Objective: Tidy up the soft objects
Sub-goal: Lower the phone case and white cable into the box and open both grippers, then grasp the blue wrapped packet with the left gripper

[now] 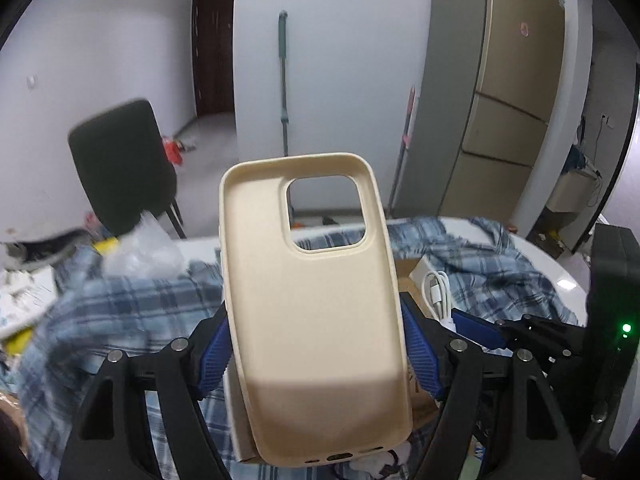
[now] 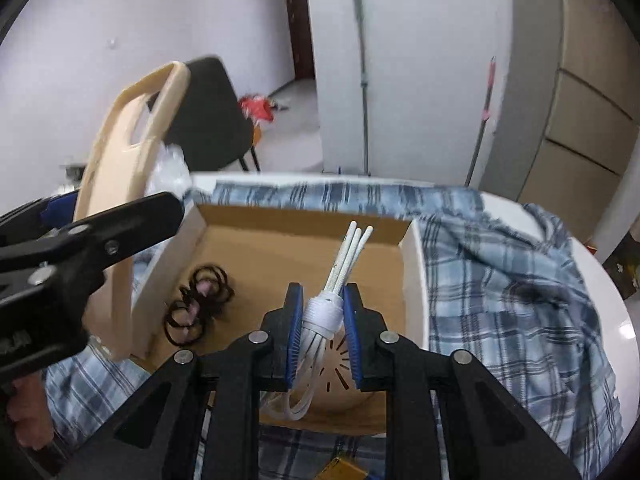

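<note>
Both items are being carried to the shallow cardboard box on the bench. The left tool clamps a beige silicone phone case beside it; the right tool pinches a coiled white cable above it. Next: lower and release inside, near the black hair ties.

Soft, even indoor light is filling both views. Fisheye is bending walls, w/ dark vignette at corners. Motion blur is smearing the chair & cloth; glare on counter edge.
</note>
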The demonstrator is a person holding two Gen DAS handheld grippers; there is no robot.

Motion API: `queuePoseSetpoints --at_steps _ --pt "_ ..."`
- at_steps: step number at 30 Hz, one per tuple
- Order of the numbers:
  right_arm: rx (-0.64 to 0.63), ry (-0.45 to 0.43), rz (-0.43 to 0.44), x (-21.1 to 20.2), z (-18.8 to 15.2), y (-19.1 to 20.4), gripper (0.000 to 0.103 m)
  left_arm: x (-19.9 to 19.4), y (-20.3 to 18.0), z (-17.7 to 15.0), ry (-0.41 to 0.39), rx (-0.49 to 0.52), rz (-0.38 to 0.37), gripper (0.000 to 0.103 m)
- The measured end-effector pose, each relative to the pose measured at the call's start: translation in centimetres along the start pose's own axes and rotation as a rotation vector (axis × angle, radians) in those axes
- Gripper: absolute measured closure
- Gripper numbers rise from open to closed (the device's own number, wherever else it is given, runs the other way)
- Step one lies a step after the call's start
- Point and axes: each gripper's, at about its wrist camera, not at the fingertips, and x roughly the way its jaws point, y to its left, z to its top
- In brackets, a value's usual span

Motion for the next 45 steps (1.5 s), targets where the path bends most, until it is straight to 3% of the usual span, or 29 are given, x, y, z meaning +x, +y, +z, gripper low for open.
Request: queuePoseSetpoints --at_steps 3,4,6,7,8,15,27,34,40,41,43,45 --pt "0.001 0.024 0.008 1.2 -0.5 -0.3 0.084 2.1 0.3 -1.1 0.026 0.006 0.012 0.026" --pt "-0.009 0.030 0.017 1.5 -0.6 -0.3 0.079 2.5 0.3 -1.3 0.030 0.015 0.018 0.026" --pt "-0.025 0.040 0.021 1.9 -0.8 -0.2 0.050 2.7 0.3 -1.5 0.024 0.025 0.043 0.022" --pt "-0.022 0.037 0.012 1.8 -1.0 -0.3 0.023 2.6 0.2 -1.5 0.014 0.025 0.056 0.019" --pt "-0.014 0.023 -0.004 1.6 -1.1 -0.3 0.017 2.3 0.2 -1.5 -0.001 0.024 0.061 0.016" --pt "0.030 -0.031 -0.011 -1.0 -0.2 -1.3 0.017 -1.4 0.4 -0.6 -0.097 0.027 0.060 0.016" --pt "-0.001 -0.239 -0.033 -11.8 0.7 1.0 0.016 -14.0 -0.2 0.4 -0.319 0.036 0.005 0.016" --pt "-0.046 -0.327 -0.023 -17.4 -2.4 2.5 0.016 -20.4 -0.4 -2.6 -0.413 0.065 -0.021 0.016" --pt "-0.047 -0.360 0.006 -19.7 -5.6 3.3 0.016 -22.4 -0.2 -6.7 -0.491 0.058 -0.032 0.016" --pt "-0.048 -0.362 0.008 -19.8 -6.3 3.4 0.016 -22.6 -0.3 -7.6 -0.508 0.076 -0.032 0.014" --pt "-0.053 -0.364 0.000 -19.8 -7.4 3.7 0.013 -22.6 -0.4 -8.9 -0.524 0.101 -0.020 0.000" --pt "-0.056 -0.360 -0.008 -19.4 -8.5 3.8 0.010 -22.2 -0.5 -10.1 -0.506 0.131 -0.001 0.000"
